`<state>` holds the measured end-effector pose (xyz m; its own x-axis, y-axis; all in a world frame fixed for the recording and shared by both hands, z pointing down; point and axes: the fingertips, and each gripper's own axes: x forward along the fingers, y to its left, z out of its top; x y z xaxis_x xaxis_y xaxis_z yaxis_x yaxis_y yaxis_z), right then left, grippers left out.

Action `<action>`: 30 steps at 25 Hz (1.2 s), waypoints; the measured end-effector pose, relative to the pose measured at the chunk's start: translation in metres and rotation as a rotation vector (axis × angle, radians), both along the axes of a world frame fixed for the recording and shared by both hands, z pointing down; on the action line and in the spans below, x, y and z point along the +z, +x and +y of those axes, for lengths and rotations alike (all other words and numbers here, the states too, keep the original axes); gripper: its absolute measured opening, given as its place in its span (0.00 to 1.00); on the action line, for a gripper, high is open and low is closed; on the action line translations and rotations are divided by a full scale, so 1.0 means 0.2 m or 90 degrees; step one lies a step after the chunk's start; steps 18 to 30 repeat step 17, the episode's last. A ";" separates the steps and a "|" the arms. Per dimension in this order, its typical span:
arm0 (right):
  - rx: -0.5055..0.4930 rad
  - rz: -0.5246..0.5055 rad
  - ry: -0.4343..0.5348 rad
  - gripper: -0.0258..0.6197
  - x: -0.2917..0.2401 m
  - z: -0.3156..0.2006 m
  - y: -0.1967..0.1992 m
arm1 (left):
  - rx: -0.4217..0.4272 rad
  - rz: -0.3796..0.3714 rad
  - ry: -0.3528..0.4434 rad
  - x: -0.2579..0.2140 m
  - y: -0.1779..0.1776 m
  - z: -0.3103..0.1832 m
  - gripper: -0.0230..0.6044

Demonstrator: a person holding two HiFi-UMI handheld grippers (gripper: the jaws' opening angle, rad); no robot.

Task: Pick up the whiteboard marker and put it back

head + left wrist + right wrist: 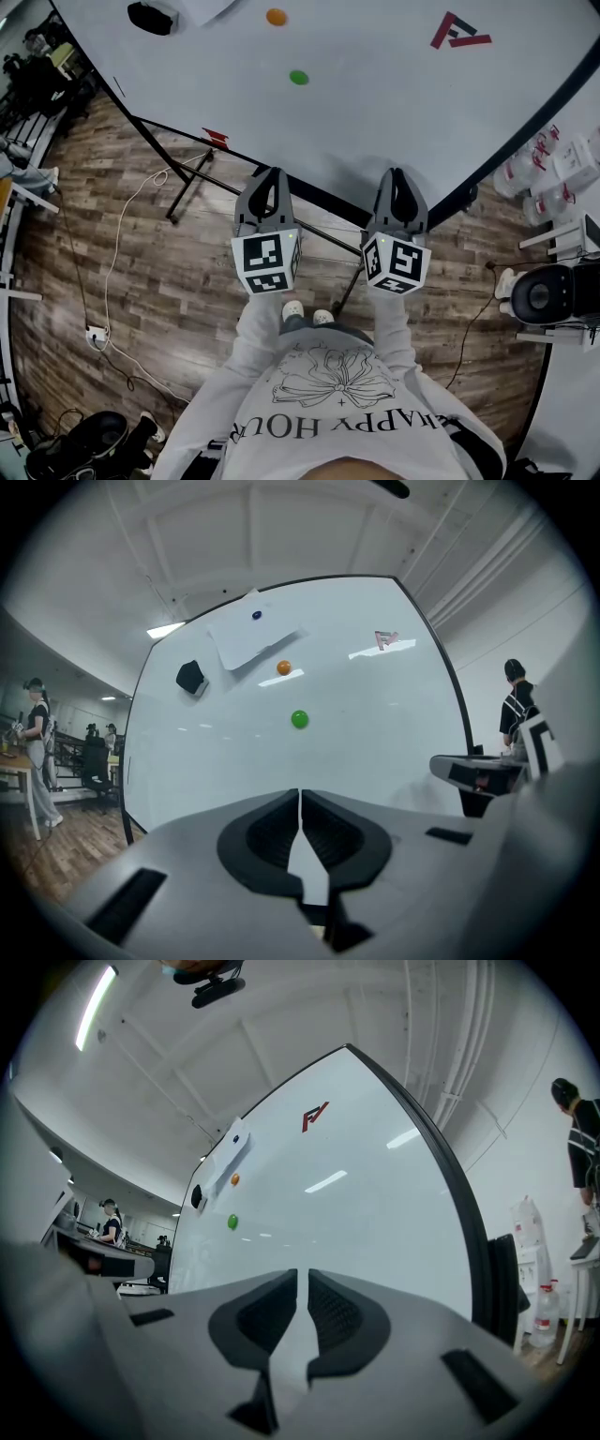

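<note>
I see no whiteboard marker plainly. A small red thing [216, 138] sits at the whiteboard's [394, 103] lower edge; I cannot tell what it is. Both grippers are held level in front of the board's lower edge, side by side. My left gripper [272, 175] [300, 794] has its jaws shut, with only a hairline slit and nothing in them. My right gripper [400, 175] [302, 1274] keeps a narrow gap between its jaws, which have been closing, and nothing is between them. On the board are a green magnet [298, 78] [299, 719] and an orange magnet [276, 17] [283, 667].
A black eraser [152, 17] [190, 677], a paper sheet [248, 639] and a red logo [457, 31] are on the board. The stand legs [187, 187] and a white cable [112, 262] lie on the wood floor. Water bottles [544, 159] stand at the right. A person [516, 705] stands beside the board.
</note>
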<state>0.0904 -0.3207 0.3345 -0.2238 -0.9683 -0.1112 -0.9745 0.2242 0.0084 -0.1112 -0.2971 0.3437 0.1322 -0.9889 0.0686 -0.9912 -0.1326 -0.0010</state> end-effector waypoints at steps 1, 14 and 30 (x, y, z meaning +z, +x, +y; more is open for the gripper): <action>0.000 0.000 0.000 0.09 0.00 0.00 0.00 | 0.000 0.000 0.001 0.00 0.00 0.00 0.06; 0.003 -0.001 0.001 0.09 -0.01 0.03 0.01 | -0.003 0.000 0.002 -0.01 -0.01 0.04 0.05; 0.000 0.001 0.001 0.09 -0.01 0.04 0.00 | -0.004 0.000 0.004 -0.01 -0.01 0.04 0.06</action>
